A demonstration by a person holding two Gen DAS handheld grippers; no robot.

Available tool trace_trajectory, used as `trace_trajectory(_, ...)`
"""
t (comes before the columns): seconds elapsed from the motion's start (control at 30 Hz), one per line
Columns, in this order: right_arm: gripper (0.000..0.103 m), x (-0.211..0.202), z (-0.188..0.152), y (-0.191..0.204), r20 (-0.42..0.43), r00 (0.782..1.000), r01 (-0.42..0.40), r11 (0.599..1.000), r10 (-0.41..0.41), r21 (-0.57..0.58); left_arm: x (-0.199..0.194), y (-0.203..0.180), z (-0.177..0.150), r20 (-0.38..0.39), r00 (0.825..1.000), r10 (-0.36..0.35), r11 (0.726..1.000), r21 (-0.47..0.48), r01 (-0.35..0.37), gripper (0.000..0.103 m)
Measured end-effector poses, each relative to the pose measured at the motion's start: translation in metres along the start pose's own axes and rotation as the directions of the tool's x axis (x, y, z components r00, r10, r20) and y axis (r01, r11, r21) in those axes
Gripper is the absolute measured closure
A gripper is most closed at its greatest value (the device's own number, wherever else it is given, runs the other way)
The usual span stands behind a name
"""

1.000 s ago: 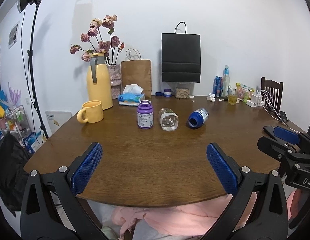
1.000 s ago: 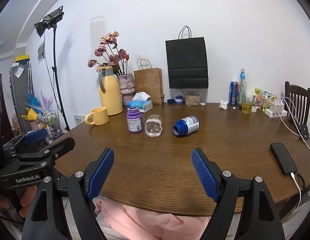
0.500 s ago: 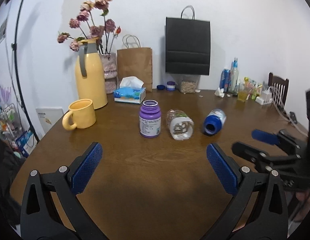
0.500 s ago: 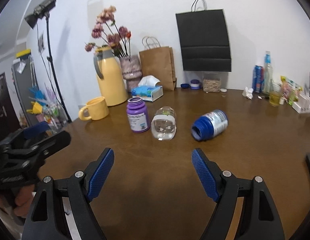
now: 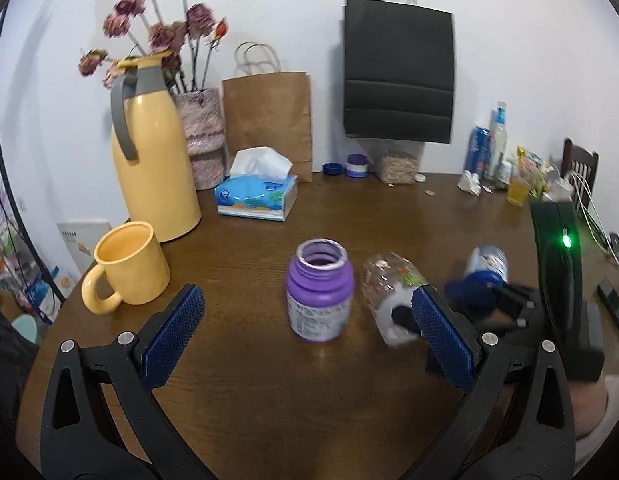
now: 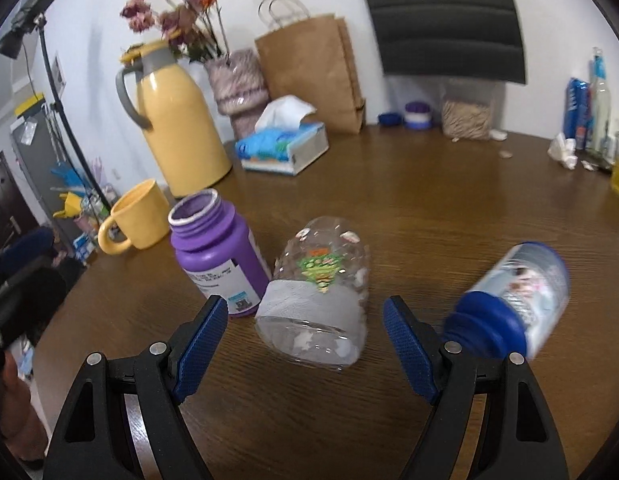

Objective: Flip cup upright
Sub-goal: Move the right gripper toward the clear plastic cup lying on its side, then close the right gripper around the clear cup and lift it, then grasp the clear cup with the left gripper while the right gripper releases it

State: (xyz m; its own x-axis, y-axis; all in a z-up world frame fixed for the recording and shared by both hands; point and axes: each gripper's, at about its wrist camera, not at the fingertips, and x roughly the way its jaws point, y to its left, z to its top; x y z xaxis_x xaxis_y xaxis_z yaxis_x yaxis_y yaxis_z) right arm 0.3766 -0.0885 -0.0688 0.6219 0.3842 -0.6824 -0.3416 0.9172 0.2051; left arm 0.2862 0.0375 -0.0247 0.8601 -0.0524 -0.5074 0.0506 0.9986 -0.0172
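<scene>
A clear plastic cup (image 6: pixel 321 296) with stickers lies on its side on the brown table (image 6: pixel 449 208), its mouth toward me. My right gripper (image 6: pixel 305 342) is open, its blue pads either side of the cup's mouth, close to it. In the left wrist view the cup (image 5: pixel 389 284) lies right of centre, partly hidden behind my left gripper's right finger. My left gripper (image 5: pixel 309 336) is open and empty, just in front of the upright purple bottle (image 5: pixel 319 290).
A blue-necked bottle (image 6: pixel 513 304) lies on its side right of the cup. The purple bottle (image 6: pixel 217 256) stands just left of it. A yellow mug (image 5: pixel 127 264), yellow thermos (image 5: pixel 153 160), tissue box (image 5: pixel 257 196) and paper bags stand behind.
Both grippers have moved forward over the table. The right gripper has come close to the lying cup, which now sits between its open fingers. Nothing has been grasped.
</scene>
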Motion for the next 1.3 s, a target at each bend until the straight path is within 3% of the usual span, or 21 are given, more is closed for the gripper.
trace_trajectory(0.17,0.019,0.025,0.007,0.005,-0.019,0.996,0.088,0.995,-0.089,-0.042,0.025,-0.002,0.001,-0.053,0.999,-0.006,1.0,0.021,0.007,0.001)
trace_trajectory(0.27,0.032,0.031,0.009,0.001,-0.027,0.996,0.089,0.995,-0.09,-0.049,0.028,-0.007,0.002,-0.046,0.999,-0.003,0.999,0.04,0.005,0.001)
trace_trajectory(0.43,0.034,0.008,-0.003,-0.004,-0.016,1.0,0.025,0.998,-0.025,-0.056,0.03,-0.005,0.0,-0.073,0.997,-0.022,1.0,0.009,0.023,0.008)
trace_trajectory(0.63,0.033,-0.036,-0.048,0.005,-0.074,0.995,-0.08,0.98,0.067,-0.181,0.021,-0.028,-0.018,-0.114,0.991,-0.069,0.996,0.055,0.075,0.008)
trace_trajectory(0.77,0.033,-0.059,-0.07,0.018,-0.115,0.984,-0.161,0.949,0.135,-0.27,0.023,-0.048,-0.03,-0.178,0.968,-0.179,0.982,0.036,0.188,0.009)
trace_trajectory(0.93,0.032,-0.073,-0.089,0.027,-0.127,0.972,-0.231,0.91,0.199,-0.344,0.033,-0.069,-0.035,-0.225,0.945,-0.237,0.967,0.04,0.252,0.012)
trace_trajectory(1.03,0.031,-0.077,-0.092,0.023,-0.112,0.98,-0.192,0.917,0.162,-0.349,0.046,-0.077,-0.041,-0.284,0.928,-0.242,0.965,0.03,0.261,0.027)
trace_trajectory(1.07,0.024,-0.078,-0.093,0.02,-0.102,0.986,-0.162,0.924,0.135,-0.347,0.05,-0.08,-0.045,-0.304,0.923,-0.234,0.966,0.036,0.257,0.027)
trace_trajectory(1.1,0.018,-0.079,-0.092,0.016,-0.096,0.988,-0.147,0.929,0.121,-0.341,0.05,-0.083,-0.048,-0.309,0.925,-0.222,0.967,0.048,0.249,0.027)
trace_trajectory(1.2,0.018,-0.086,-0.093,0.001,-0.096,0.985,-0.162,0.944,0.14,-0.287,0.044,-0.086,-0.052,-0.294,0.931,-0.219,0.965,0.073,0.25,0.028)
trace_trajectory(1.3,0.018,-0.093,-0.096,-0.009,-0.079,0.991,-0.127,0.957,0.11,-0.262,0.043,-0.085,-0.052,-0.289,0.938,-0.192,0.971,0.08,0.224,0.028)
